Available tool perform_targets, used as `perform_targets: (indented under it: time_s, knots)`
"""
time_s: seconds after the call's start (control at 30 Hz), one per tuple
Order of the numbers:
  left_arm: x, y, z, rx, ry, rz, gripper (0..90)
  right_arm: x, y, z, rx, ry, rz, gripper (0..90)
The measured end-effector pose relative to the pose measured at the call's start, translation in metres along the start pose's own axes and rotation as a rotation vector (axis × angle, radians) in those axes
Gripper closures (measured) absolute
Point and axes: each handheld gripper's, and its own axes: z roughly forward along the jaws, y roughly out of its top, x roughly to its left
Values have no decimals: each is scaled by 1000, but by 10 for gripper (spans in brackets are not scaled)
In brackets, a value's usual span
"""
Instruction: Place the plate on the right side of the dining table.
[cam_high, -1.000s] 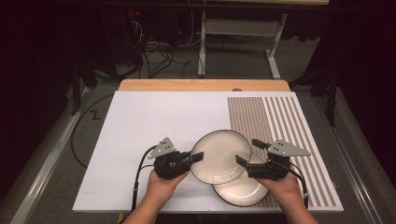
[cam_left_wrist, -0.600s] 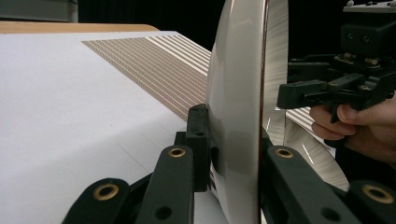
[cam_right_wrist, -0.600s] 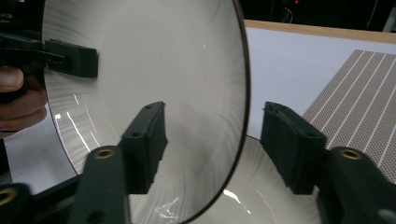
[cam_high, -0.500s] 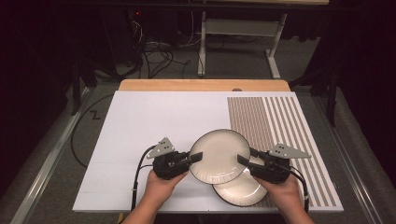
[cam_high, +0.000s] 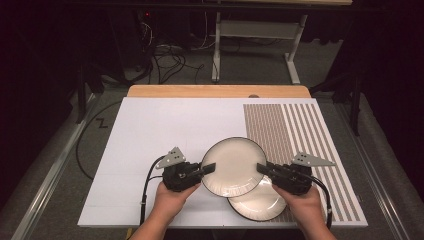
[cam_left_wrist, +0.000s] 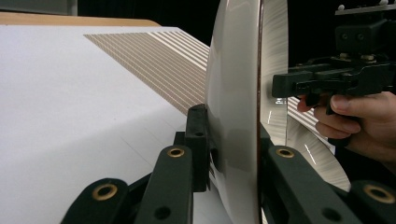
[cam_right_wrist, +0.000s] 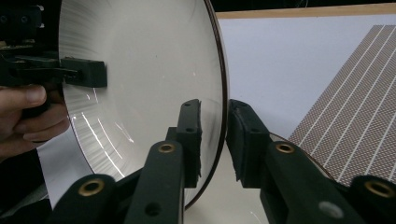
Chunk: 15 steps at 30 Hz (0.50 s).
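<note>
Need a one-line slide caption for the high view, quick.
Both tools, left and right, grip the upper plate over a second plate.

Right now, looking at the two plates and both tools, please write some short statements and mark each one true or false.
1. The left tool grips the rim of the upper plate. True.
2. The right tool is open and far from that plate. False: its jaws are closed on the plate's rim, opposite the left tool.
3. A second plate lies partly under the held one. True.
4. The lower plate sits on the far edge of the table. False: it lies at the near edge, close to the person's right hand.
5. The striped area is on the left half of the mat. False: it is on the right.
</note>
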Motion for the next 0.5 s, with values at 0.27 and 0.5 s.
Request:
perform_targets:
  time_s: [0.27,0.5]
  knots:
    - [4,-1,0,-1,-10,-23,780,-2,1,0,2,-4,28,856]
    - [5,-2,-1,-4,-16,-39,784,-2,2,0,1,9,51,863]
